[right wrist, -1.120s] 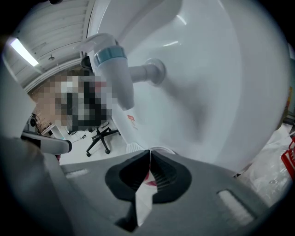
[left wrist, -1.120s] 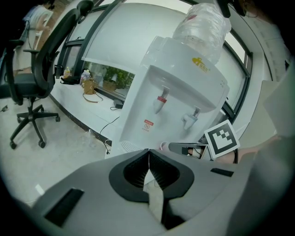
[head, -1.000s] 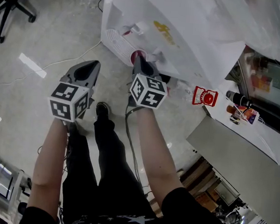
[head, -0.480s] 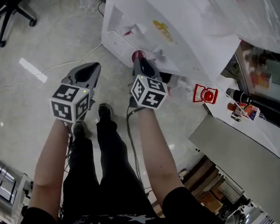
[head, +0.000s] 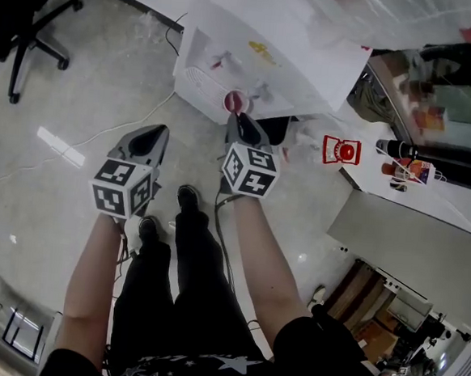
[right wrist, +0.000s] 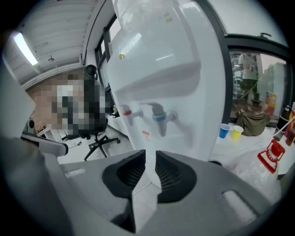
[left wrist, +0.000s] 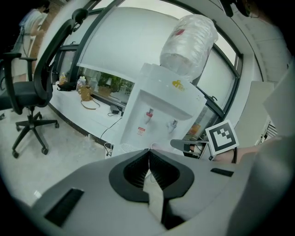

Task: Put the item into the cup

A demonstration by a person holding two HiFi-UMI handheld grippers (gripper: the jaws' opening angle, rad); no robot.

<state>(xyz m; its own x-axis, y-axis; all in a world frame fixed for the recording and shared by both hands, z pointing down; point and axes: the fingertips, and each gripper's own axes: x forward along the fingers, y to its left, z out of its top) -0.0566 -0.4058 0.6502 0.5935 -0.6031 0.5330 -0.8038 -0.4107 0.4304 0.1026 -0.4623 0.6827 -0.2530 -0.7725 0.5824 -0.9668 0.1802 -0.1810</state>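
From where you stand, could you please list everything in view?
water dispenser: one, white, ahead on the floor, clear bottle on top
cup: one, red inside, at the dispenser's front
office chair: one, black, far left
small cups: two, blue and yellow, on the counter at right
packet: one, red and white, counter's end
left tongs: shut, empty
right tongs: narrowly open, tip at the cup

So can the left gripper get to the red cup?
Probably, yes. Just open floor lies between the left gripper and the red cup at the water cooler. Only the right gripper, right beside the cup, might crowd it.
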